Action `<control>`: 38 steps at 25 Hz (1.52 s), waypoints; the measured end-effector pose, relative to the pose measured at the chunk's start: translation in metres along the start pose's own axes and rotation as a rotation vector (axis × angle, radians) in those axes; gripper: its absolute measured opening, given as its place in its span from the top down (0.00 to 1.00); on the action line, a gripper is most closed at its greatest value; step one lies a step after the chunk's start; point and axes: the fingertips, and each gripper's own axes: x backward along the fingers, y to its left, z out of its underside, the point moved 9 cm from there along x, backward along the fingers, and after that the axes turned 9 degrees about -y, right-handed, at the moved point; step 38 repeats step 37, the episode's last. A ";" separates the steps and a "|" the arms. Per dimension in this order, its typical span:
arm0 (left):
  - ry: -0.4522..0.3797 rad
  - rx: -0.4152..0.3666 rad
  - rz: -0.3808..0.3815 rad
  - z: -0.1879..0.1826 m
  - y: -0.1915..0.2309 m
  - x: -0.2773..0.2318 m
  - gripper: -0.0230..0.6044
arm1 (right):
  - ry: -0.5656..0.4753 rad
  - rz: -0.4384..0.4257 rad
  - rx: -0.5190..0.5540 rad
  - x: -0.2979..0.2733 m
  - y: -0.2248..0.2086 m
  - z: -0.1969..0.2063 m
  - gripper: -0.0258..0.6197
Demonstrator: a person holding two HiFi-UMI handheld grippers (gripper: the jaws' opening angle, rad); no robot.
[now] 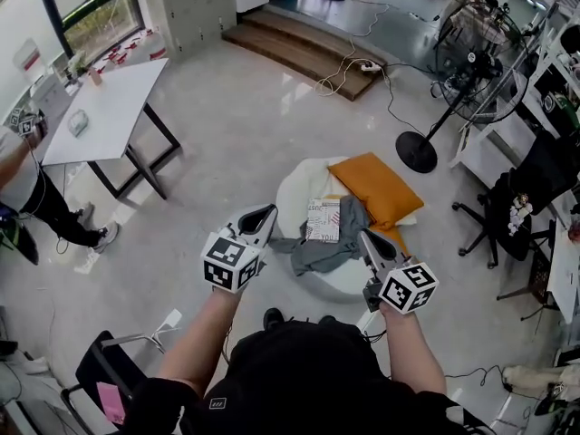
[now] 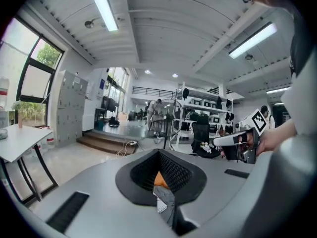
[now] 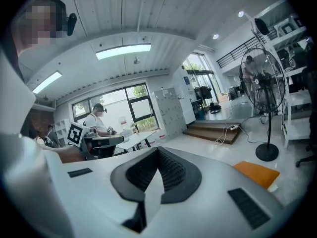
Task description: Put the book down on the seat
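Right now we hold 2 grippers, both w/ jaws closed on nothing. The left gripper [image 1: 261, 216] and right gripper [image 1: 368, 240] hang just short of the seat [image 1: 294, 188], one to each side, and neither touches anything on it. We count 1 book [image 1: 323, 219], lying flat on top of the round white seat, approx. mid-seat. We also count 1 grey cloth [image 1: 319, 252], bunched against the book's near and right edges, and 1 orange cushion [image 1: 376, 188] on the seat's far right part, just beside the book. Round the room we see 1 white table [image 1: 109, 107] far left, 1 standing fan [image 1: 467, 71] far right and 1 set of steps [image 1: 299, 53] beyond the seat.

Only the head view gives us the whole seat & the book's patterned cover. The left gripper view shows mere slivers of cushion, cloth & book thru the narrow slot behind its meeting jaw tips, plus the right gripper off to one side. The right gripper view shows no book at all, only a corner of the cushion. It does show the fan upright at full height, the left gripper w/ its marker cube, and a person [image 3: 96, 120] in a cap by the windows.
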 end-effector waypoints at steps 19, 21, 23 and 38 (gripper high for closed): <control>-0.178 -0.068 -0.005 -0.064 -0.066 -0.056 0.96 | -0.206 -0.011 0.198 0.061 -0.047 -0.091 0.94; -0.169 -0.063 0.006 -0.064 -0.071 -0.060 0.96 | -0.195 -0.007 0.172 0.065 -0.051 -0.083 0.94; -0.164 -0.066 0.021 -0.064 -0.076 -0.061 0.96 | -0.190 0.000 0.149 0.068 -0.054 -0.078 0.94; -0.145 -0.060 0.045 -0.066 -0.091 -0.061 0.96 | -0.197 -0.014 0.118 0.070 -0.055 -0.071 0.94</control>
